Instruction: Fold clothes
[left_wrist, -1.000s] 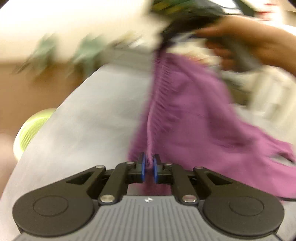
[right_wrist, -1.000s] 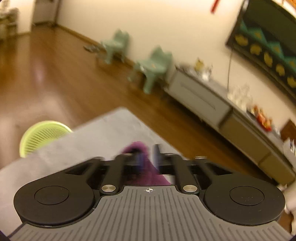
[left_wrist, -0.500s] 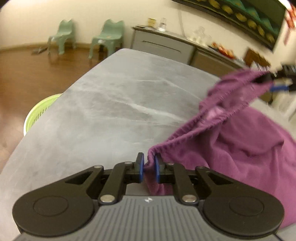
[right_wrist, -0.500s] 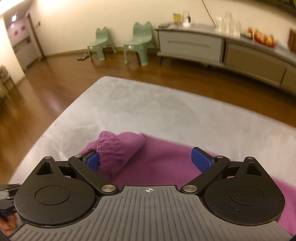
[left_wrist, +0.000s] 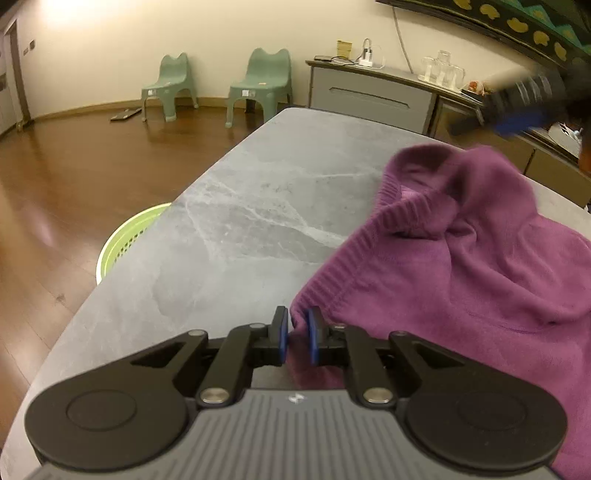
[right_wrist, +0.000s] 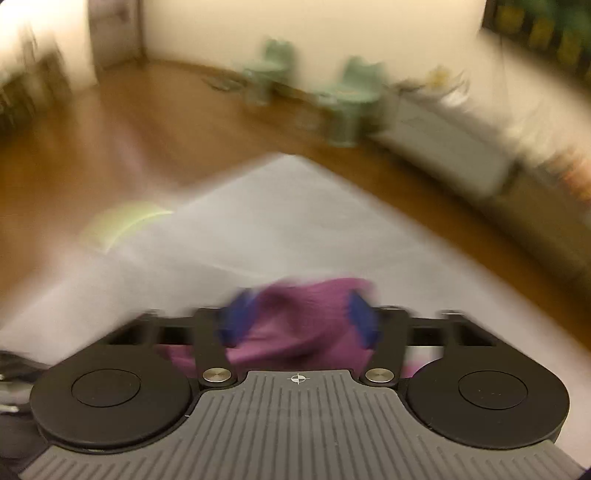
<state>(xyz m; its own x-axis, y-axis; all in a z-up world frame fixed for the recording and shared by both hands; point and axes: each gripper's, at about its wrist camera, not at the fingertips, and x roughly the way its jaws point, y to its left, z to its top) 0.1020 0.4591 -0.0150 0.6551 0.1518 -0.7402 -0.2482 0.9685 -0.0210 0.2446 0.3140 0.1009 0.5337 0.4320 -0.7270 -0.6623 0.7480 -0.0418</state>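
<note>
Ribbing at the hem of the purple knitted sweater (left_wrist: 461, 251), heaped at 3 o'clock on my grey marble worktop (left_wrist: 236, 206), sits pinched in my left tool (left_wrist: 295, 334), while my blurred right tool (right_wrist: 297, 319) is spread around a purple fold.

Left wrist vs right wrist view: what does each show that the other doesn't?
Left wrist only: the left hand-held gripper pinching the sweater hem, plus the right hand-held gripper blurred above the garment. Right wrist only: that gripper's own fingers spread apart with purple fabric between them. Both: grey table, green basket, two green chairs, though the right view is heavily blurred.
</note>
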